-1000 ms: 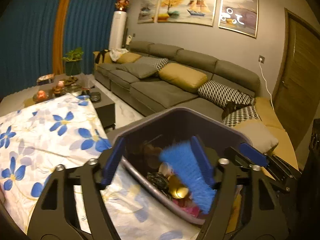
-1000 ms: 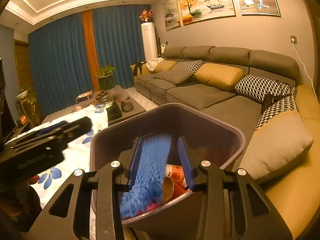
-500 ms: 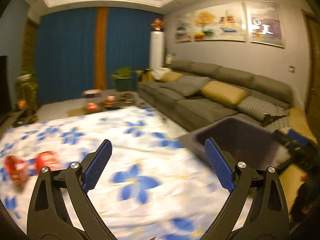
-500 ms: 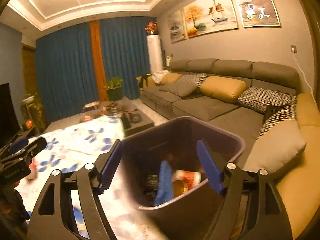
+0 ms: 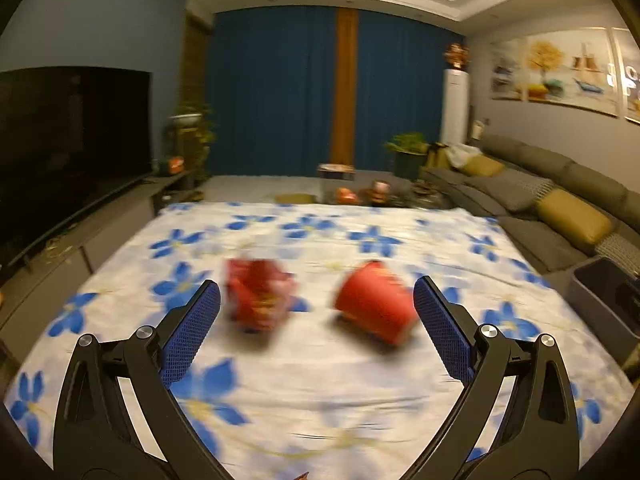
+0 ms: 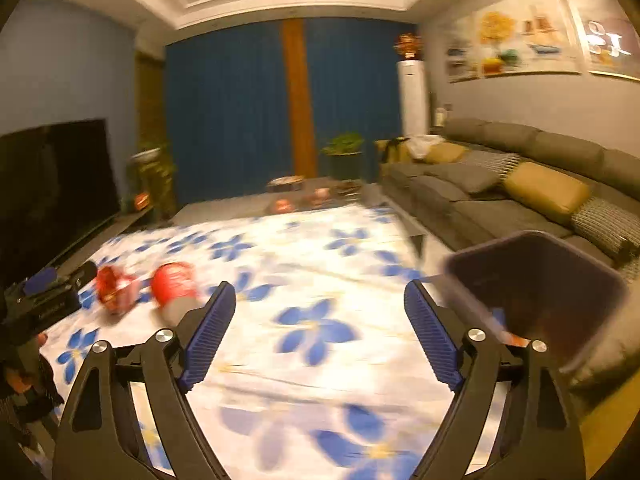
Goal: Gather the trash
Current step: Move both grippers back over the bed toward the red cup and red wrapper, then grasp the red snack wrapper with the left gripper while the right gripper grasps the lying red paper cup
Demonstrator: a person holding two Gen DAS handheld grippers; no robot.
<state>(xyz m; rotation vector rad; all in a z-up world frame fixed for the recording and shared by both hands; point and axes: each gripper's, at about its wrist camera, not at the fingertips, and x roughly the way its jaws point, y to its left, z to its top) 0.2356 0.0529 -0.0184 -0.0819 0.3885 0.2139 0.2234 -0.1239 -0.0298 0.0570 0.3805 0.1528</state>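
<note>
My left gripper (image 5: 316, 320) hangs over the white tablecloth printed with blue flowers (image 5: 320, 392), jaws spread wide with nothing between the blue pads. Beyond the tips lie two pieces of trash, apart from each other: a crumpled red snack wrapper (image 5: 258, 300) to the left and a red paper cup on its side (image 5: 374, 308) to the right. Both carry printing, but blur leaves none of it legible.

My right gripper (image 6: 316, 328) is opening its jaws over bare cloth, nothing between them. In its view the wrapper (image 6: 114, 288) and cup (image 6: 174, 284) sit far left, beside the black body of my left gripper (image 6: 48, 300), whose side bears pale lettering too small for me to read.

Only the right view shows the dark grey plastic trash bin (image 6: 536, 292) well: close at right, its mouth open towards the camera, contents indistinct. The left view catches just a corner of it (image 5: 600, 296) at the right edge. The left view alone shows the black television (image 5: 68, 140) broadly. Both show the grey sofa (image 6: 520, 188) and framed paintings (image 6: 516, 44), one with pale characters I cannot make out.
</note>
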